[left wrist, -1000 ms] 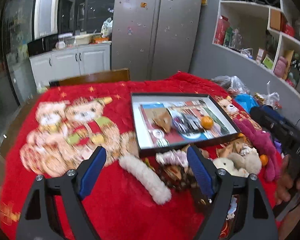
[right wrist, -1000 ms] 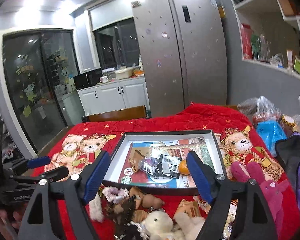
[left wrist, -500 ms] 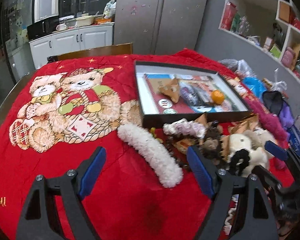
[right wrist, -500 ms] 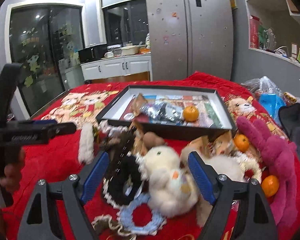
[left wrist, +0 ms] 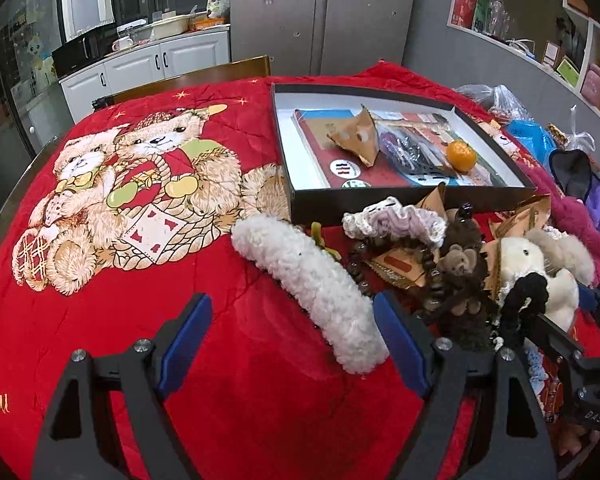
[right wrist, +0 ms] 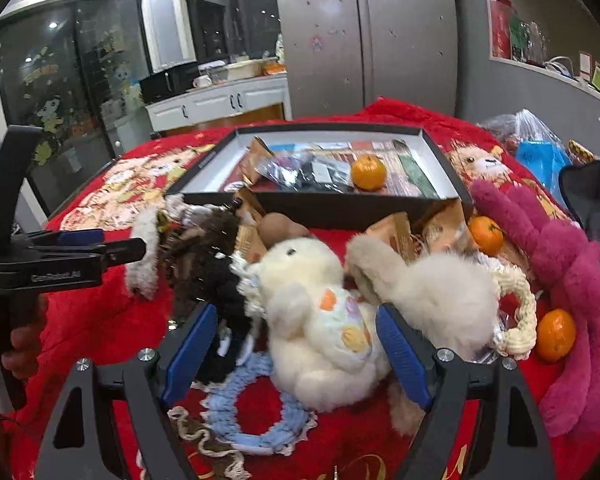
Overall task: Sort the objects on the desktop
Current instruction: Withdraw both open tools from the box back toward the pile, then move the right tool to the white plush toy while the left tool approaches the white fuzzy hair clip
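Left gripper [left wrist: 292,336] jaws spread wide, nothing between pads, hovering over red bear-print blanket [left wrist: 148,240]. Fluffy white headband [left wrist: 308,280], long and curved, lies just beside its right finger. Right gripper [right wrist: 294,346] likewise spread, not gripping; cream plush toy [right wrist: 320,320] with orange patches lies between blue pads, contact unclear. Around plush: black scrunchie [right wrist: 224,280], blue crocheted scrunchie [right wrist: 256,420], magenta plush [right wrist: 556,280], two tangerines [right wrist: 556,334] on blanket. Beyond pile: shallow black box [right wrist: 328,208], white inside, holding a tangerine and packets.
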Available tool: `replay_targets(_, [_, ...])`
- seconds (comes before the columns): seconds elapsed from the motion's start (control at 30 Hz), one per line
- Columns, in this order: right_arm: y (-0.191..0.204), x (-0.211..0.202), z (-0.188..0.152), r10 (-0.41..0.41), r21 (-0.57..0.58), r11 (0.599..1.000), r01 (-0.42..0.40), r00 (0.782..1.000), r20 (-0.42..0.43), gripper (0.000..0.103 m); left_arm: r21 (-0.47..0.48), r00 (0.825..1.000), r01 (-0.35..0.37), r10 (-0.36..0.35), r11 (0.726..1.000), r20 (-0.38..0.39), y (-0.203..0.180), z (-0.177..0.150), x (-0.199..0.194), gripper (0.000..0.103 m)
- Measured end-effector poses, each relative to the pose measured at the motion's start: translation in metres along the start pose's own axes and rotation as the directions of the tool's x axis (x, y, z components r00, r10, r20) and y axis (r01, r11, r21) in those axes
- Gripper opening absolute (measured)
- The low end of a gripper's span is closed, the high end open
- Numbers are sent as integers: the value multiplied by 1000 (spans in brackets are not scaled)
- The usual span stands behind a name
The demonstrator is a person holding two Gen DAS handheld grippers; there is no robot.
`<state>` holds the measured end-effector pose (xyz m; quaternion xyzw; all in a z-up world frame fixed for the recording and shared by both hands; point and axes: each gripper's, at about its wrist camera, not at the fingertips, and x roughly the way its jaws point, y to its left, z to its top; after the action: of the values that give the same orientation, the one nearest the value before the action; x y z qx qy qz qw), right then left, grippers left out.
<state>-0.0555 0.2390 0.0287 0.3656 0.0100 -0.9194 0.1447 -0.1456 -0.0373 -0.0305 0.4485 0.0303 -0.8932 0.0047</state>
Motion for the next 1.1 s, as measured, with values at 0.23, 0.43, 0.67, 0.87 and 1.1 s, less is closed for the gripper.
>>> replay_targets(0.23, [0, 3, -2, -18, 1, 1000, 18, 1000, -3, 84, -15, 1000, 20, -20, 1000, -11, 4, -1, 6, 84])
replay_targets(0.43, [2, 9, -3, -39, -9, 999, 39, 999, -22, 84, 6, 1000, 13, -13, 1000, -5, -3, -2, 9, 84])
replay_targets(0.67, [0, 14, -4, -43, 3, 999, 43, 998, -42, 84, -11, 999, 47, -47, 999, -23, -3, -2, 16, 85])
replay_targets(0.87, [0, 16, -5, -46, 8, 999, 47, 998, -50, 84, -20, 999, 37, -38, 999, -38, -9, -8, 28, 91])
replay_targets(1.1, [0, 17, -4, -48, 8, 999, 48, 998, -50, 84, 33, 1000, -15, 15, 999, -4, -20, -10, 27, 91])
